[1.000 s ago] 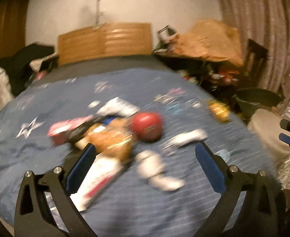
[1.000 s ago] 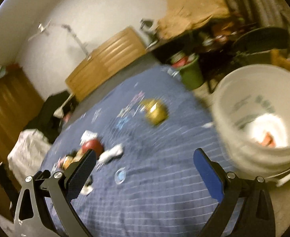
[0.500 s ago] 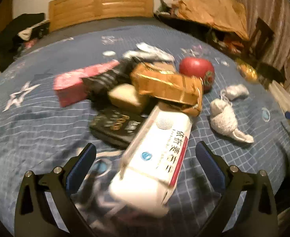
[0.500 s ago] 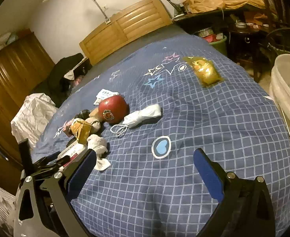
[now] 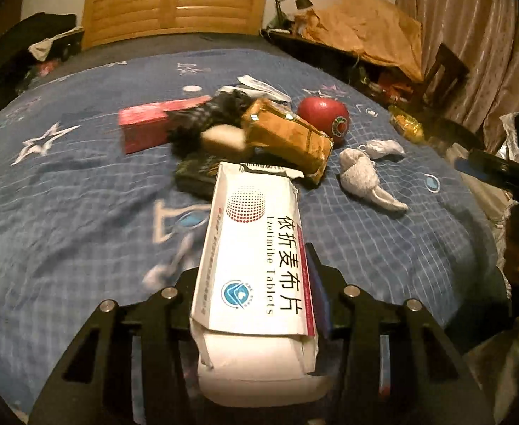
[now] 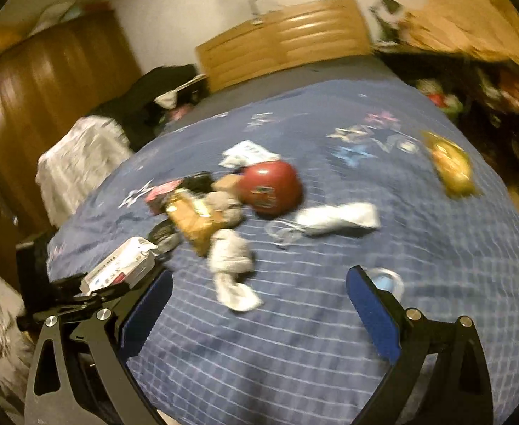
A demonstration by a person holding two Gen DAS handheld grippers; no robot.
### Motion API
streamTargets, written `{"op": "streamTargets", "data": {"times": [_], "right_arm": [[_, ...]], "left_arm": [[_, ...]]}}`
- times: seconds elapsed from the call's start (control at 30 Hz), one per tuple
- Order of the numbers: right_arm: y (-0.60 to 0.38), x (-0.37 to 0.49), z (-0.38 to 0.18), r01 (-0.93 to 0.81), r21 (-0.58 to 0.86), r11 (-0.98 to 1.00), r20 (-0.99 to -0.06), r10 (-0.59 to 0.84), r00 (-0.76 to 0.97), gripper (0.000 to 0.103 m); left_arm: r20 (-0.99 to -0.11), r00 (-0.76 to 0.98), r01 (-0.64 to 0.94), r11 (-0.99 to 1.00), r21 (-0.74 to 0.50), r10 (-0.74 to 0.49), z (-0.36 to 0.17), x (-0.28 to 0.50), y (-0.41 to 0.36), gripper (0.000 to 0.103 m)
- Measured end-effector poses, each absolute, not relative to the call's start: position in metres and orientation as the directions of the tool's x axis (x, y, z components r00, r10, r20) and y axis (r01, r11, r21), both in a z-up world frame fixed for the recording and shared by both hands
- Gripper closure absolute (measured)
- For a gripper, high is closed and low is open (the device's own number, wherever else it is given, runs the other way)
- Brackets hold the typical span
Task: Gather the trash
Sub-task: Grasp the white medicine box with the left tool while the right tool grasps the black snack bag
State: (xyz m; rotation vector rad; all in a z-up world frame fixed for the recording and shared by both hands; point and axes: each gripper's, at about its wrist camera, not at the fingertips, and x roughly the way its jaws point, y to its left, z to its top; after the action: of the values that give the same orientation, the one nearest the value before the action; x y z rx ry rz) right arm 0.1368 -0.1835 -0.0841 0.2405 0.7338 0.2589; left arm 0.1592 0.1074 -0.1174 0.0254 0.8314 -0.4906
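Note:
A white tablet box point(image 5: 256, 248) lies lengthwise between the fingers of my left gripper point(image 5: 256, 276). Its jaws are closing and both sides hug the box. From the right wrist view the same box point(image 6: 118, 269) shows at the left, in the left gripper point(image 6: 82, 297). Beyond it on the blue bedspread point(image 5: 64, 219) sits a litter pile: a gold wrapper point(image 5: 287, 138), a pink box point(image 5: 149, 124), a black packet point(image 5: 195, 173), a red apple point(image 5: 325, 118) and a crumpled white cloth point(image 5: 362, 173). My right gripper point(image 6: 259, 304) hangs open above the bedspread, just short of that cloth point(image 6: 231, 265).
A white face mask point(image 6: 337, 217) and a yellow packet point(image 6: 450, 166) lie further right on the bed. A wooden headboard point(image 5: 174, 7) stands behind, a wardrobe point(image 6: 40, 106) to the left, and a cluttered desk point(image 5: 365, 35) with curtains to the right.
My left gripper came down over the pile and its wide-open jaws closed in around the white tablet box. My right gripper swung away from the white bucket towards the litter on the bed.

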Motion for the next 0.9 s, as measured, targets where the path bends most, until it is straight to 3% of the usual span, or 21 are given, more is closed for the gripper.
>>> {"op": "streamTargets", "data": {"times": [0.1, 0.23, 0.33, 0.37, 0.47, 0.6, 0.77, 0.83, 0.9], "right_arm": [[-0.157, 0.145, -0.081, -0.23, 0.275, 0.934, -0.625, 0.355, 0.695, 0.005], [-0.104, 0.154, -0.081, -0.417, 0.244, 0.876, -0.631, 0.47, 0.618, 0.007], [-0.055, 0.166, -0.088, -0.552, 0.203, 0.809, -0.656, 0.531, 0.536, 0.026], [-0.044, 0.17, -0.09, -0.565, 0.187, 0.804, -0.668, 0.526, 0.527, 0.033], [-0.012, 0.196, -0.103, -0.584, 0.127, 0.802, -0.702, 0.489, 0.518, 0.041], [0.014, 0.226, -0.118, -0.597, 0.041, 0.801, -0.743, 0.424, 0.518, 0.049], [0.039, 0.265, -0.151, -0.605, -0.03, 0.795, -0.814, 0.332, 0.477, 0.06], [0.039, 0.269, -0.156, -0.597, -0.036, 0.801, -0.813, 0.324, 0.484, 0.066], [0.039, 0.269, -0.155, -0.595, -0.025, 0.803, -0.804, 0.338, 0.489, 0.075]], "left_arm": [[-0.702, 0.624, 0.338, 0.929, -0.153, -0.343, -0.113, 0.162, 0.139, 0.057], [-0.718, 0.676, 0.133, 0.986, -0.1, -0.164, -0.119, 0.183, 0.182, 0.057], [-0.734, 0.672, 0.039, 0.995, -0.096, -0.097, -0.129, 0.197, 0.203, 0.055], [-0.74, 0.667, 0.03, 0.995, -0.092, -0.089, -0.132, 0.199, 0.206, 0.052], [-0.75, 0.656, 0.023, 0.996, -0.091, -0.084, -0.141, 0.207, 0.207, 0.023], [-0.733, 0.673, 0.039, 0.994, -0.103, -0.102, -0.141, 0.214, 0.206, 0.015], [-0.74, 0.66, 0.046, 0.99, -0.135, -0.132, -0.145, 0.225, 0.203, 0.015], [-0.743, 0.655, 0.05, 0.989, -0.14, -0.138, -0.147, 0.227, 0.203, 0.023], [-0.748, 0.653, 0.037, 0.991, -0.131, -0.123, -0.149, 0.227, 0.202, 0.04]]}}
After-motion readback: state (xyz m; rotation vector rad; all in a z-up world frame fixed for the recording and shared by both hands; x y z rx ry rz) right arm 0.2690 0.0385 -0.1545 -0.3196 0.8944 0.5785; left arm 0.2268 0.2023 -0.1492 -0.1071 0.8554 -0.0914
